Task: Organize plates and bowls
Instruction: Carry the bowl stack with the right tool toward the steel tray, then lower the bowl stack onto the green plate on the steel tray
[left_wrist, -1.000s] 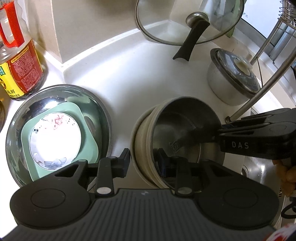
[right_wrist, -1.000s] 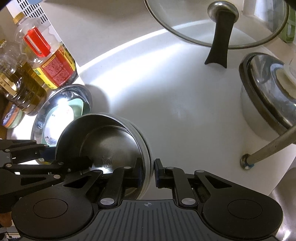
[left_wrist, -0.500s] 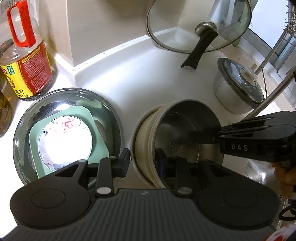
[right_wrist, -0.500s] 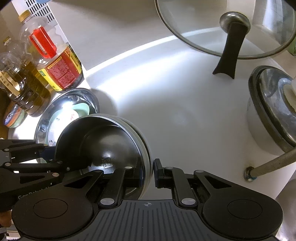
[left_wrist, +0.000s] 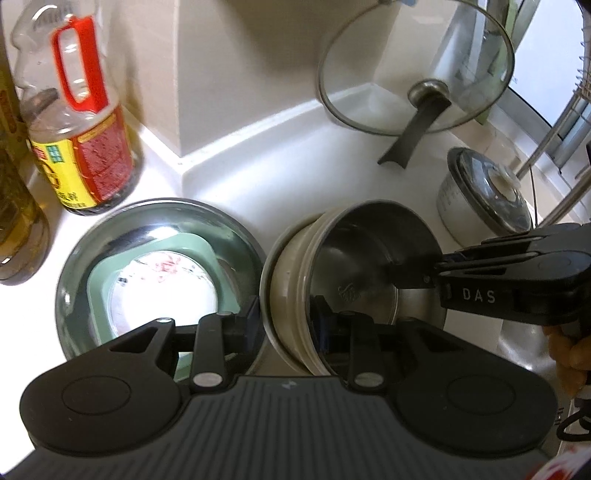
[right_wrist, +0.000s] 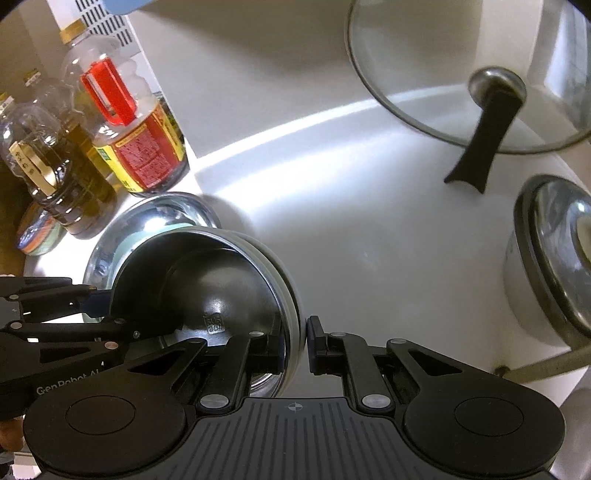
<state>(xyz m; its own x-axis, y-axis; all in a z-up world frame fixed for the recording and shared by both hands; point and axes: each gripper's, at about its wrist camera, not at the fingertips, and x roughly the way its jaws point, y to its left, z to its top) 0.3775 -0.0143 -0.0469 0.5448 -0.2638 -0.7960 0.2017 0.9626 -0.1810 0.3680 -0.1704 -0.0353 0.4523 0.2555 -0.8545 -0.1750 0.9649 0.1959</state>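
White counter (left_wrist: 258, 155): both grippers' jaws clamp one nested bowl stack (left_wrist: 354, 273); two lids rest behind.

Lighting: bright, daylight from window (left_wrist: 539, 70) upper right. Glare: white streak across bench (right_wrist: 332, 122); plate (left_wrist: 162, 291) washed out white. Shadow: dark inside steel bowl (right_wrist: 207, 291). Slight blur on bottle (left_wrist: 79, 122). Fisheye bending, dark corners.
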